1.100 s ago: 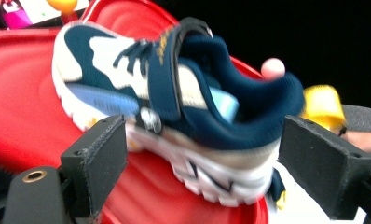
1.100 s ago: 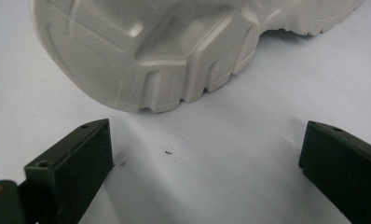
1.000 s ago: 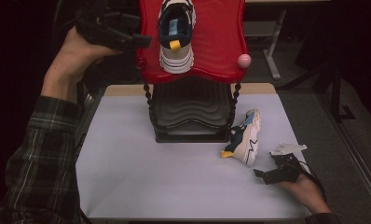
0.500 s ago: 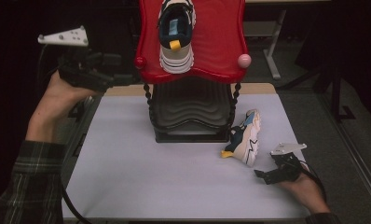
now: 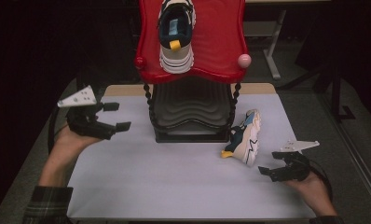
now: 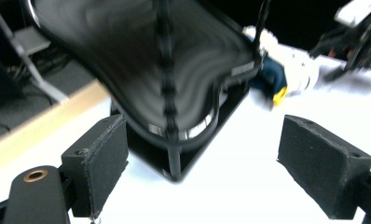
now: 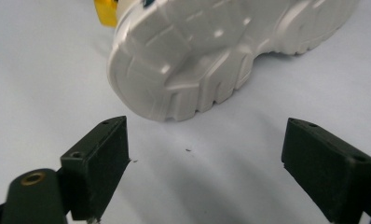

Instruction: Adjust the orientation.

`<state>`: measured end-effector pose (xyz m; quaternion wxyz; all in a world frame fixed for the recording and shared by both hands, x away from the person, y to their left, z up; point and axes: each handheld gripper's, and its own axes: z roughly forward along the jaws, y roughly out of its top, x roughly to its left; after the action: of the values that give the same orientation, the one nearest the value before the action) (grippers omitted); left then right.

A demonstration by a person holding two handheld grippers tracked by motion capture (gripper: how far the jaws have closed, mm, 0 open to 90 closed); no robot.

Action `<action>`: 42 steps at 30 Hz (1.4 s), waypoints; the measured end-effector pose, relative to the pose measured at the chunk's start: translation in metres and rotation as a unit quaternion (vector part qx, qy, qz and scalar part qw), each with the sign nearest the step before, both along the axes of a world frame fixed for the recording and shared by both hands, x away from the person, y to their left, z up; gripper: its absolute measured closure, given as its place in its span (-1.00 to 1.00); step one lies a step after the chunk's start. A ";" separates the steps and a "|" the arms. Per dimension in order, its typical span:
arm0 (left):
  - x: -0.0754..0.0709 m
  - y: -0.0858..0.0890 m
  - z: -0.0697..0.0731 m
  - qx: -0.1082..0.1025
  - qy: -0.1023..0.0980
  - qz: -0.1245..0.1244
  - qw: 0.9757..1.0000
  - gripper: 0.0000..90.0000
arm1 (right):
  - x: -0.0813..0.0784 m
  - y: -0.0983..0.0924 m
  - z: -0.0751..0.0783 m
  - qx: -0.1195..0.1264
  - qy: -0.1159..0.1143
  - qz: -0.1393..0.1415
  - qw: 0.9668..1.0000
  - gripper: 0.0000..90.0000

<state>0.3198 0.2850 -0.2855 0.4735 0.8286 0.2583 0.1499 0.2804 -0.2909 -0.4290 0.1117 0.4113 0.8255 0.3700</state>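
Right gripper view: sneaker (image 7: 211,60) sole just beyond open right tongs (image 7: 207,163).

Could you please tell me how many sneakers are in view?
2: one white-and-blue sneaker on the red wavy top shelf, one white-and-blue sneaker lying on its side on the white table beside the black rack base.

A dim lab or recording room, set up like a test station: a worktop (image 5: 174,186) under a plain white sheet, its wooden far edge bare, stands alone on a grey floor. Darkness surrounds it. Beyond the far right corner rises the metal leg of another desk (image 5: 272,56). A red two-tier display rack (image 5: 216,42) on the worktop carries a sneaker (image 5: 175,35), staged rather than lived-in.
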 end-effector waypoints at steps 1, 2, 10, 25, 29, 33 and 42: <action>-0.005 0.001 -0.017 -0.003 0.009 0.004 1.000 -0.67 | -0.001 -0.002 0.005 0.011 -0.003 -0.001 1.000 -0.52; -0.005 0.001 -0.017 -0.003 0.009 0.004 1.000 -0.67 | -0.001 -0.002 0.005 0.011 -0.003 -0.001 1.000 -0.52; -0.019 -0.005 -0.095 0.023 0.058 0.016 0.998 -0.68 | 0.002 -0.010 0.029 0.056 -0.036 0.008 0.998 0.05; -0.011 -0.018 -0.163 0.124 0.087 0.027 0.988 -0.71 | 0.036 0.010 0.052 0.074 -0.042 0.032 0.996 1.00; -0.011 -0.016 -0.165 0.117 0.080 0.026 0.990 -0.71 | 0.046 0.016 0.049 0.064 -0.034 0.032 0.997 1.00; -0.012 -0.014 -0.168 0.102 0.069 0.022 0.992 -0.72 | 0.049 0.018 0.045 0.053 -0.030 0.034 0.998 1.00; -0.012 -0.014 -0.168 0.103 0.070 0.022 0.992 -0.71 | 0.042 0.010 0.045 0.045 -0.034 0.019 0.998 1.00</action>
<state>0.3077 0.2715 -0.4535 0.3633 0.8755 0.2918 0.1279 0.3220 -0.2806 -0.3842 0.1145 0.3874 0.8113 0.4227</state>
